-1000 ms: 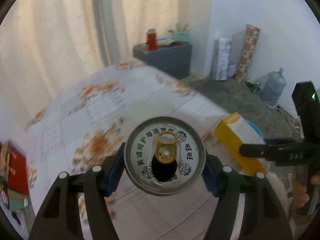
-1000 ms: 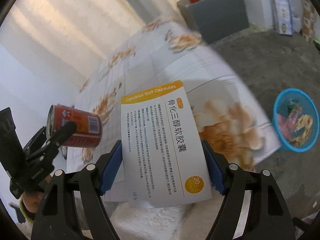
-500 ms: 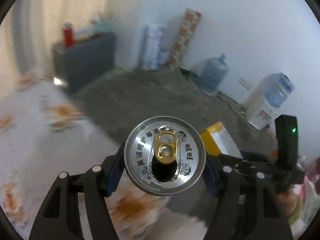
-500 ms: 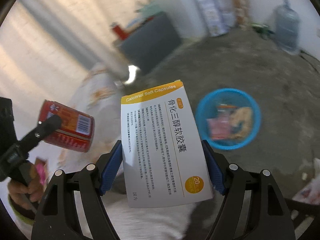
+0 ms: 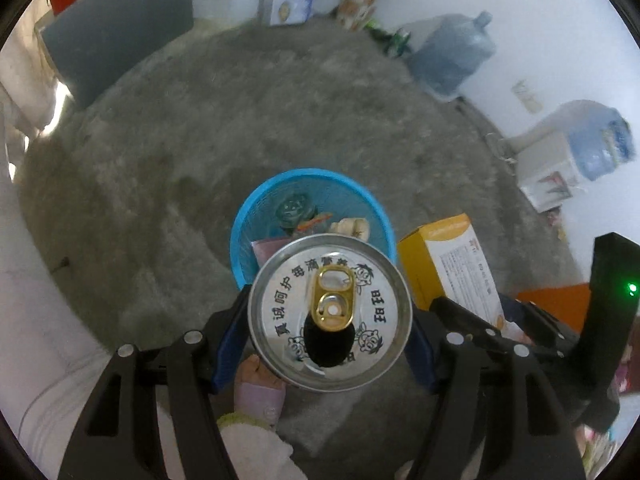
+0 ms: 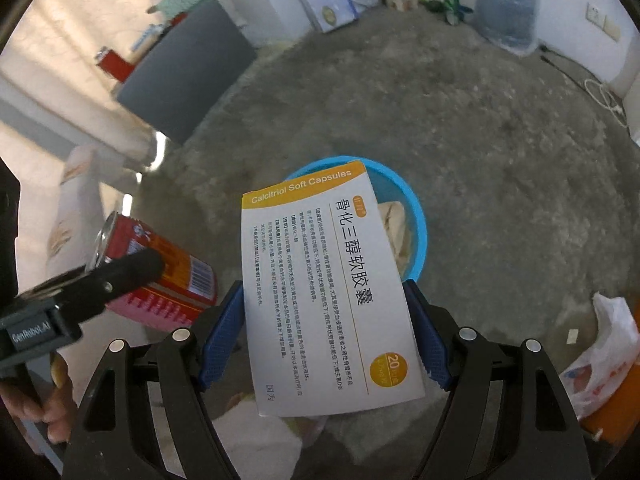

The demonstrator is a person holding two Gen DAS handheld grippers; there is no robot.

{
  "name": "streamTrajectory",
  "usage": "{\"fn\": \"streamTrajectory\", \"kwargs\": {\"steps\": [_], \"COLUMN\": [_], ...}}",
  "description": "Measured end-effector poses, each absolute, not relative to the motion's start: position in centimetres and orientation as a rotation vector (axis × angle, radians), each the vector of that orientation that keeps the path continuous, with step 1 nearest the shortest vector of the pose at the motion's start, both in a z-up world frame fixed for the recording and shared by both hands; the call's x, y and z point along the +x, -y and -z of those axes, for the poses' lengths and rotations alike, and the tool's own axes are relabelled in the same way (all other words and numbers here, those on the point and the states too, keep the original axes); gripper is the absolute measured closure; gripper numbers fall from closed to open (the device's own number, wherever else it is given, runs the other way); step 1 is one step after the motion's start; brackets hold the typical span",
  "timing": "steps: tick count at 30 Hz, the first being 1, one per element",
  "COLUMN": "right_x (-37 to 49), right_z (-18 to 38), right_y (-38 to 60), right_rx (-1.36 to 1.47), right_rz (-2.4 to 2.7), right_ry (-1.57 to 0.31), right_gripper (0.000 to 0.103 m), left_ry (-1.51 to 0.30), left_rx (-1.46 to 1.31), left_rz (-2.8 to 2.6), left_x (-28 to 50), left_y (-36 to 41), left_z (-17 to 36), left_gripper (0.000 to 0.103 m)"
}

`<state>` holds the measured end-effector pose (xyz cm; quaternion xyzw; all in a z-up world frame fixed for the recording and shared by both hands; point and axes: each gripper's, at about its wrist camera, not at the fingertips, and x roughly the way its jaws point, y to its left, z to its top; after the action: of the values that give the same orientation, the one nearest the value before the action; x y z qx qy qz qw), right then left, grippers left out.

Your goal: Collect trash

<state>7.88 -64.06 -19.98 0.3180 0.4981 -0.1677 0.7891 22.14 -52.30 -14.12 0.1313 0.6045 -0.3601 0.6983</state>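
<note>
Clamping a drink can (image 5: 330, 314) between its blue pads, the left gripper (image 5: 328, 328) held the container end-on to its own camera, the pull-tab lid and open mouth facing the lens, directly above a blue basket (image 5: 246, 220) on the floor. Beside it, the right gripper (image 6: 330, 332) was closed just as firmly on a white-and-yellow medicine box (image 6: 328, 288) labelled "Calcitriol Soft Capsules", its printed face turned up and its far end overlapping the same basket (image 6: 418, 236) in that view. Seen from the right, the can (image 6: 160, 272) showed a red side with a barcode and lay tilted in the left claw (image 6: 120, 276); seen from the left, the box (image 5: 452, 264) hung just right of the basket's rim. Both pieces appeared to be held over the bin so that a simple release would drop them in, which suggested the collecting run was close to its finish. The basket already contained wrappers and other scraps. It stood on a rough grey concrete floor (image 5: 200, 120) in a white-walled room, with a dark grey cabinet (image 6: 188, 72) near the curtains, a large water bottle (image 6: 506, 2) by the far wall, a water dispenser (image 5: 568, 160) further along and a plastic bag (image 6: 604, 352) lying at the right.
</note>
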Motion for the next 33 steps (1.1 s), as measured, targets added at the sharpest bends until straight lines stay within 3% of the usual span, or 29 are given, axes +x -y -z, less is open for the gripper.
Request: {"fn": "streamTrajectory", "kwargs": {"steps": [6, 16, 26, 33], "right_x": [10.6, 8.7, 3.7, -2.5], "right_z": [25.0, 25.2, 19.3, 13.1], "right_y": [66.5, 66.9, 63.4, 55.6], "right_rx": [0.755, 0.802, 0.779, 0.691], "right_rz": [0.405, 0.402, 0.354, 0.306], "right_ry": [-1.129, -1.089, -0.983, -0.88], "right_gripper": [0.029, 0.027, 0.027, 0.016], "left_ry": [-1.378, -1.372, -1.221, -0.987], "left_rx": [0.301, 0.255, 0.161, 0.148], "left_rz": [0.742, 0.704, 0.843, 0.954], "left_x": [24.3, 24.9, 21.2, 12.9], "left_y": [54.6, 52.3, 45.2, 34.7], "left_z": [18.4, 17.8, 8.0, -0.3], "left_gripper": [0.023, 0.023, 0.023, 0.016]}}
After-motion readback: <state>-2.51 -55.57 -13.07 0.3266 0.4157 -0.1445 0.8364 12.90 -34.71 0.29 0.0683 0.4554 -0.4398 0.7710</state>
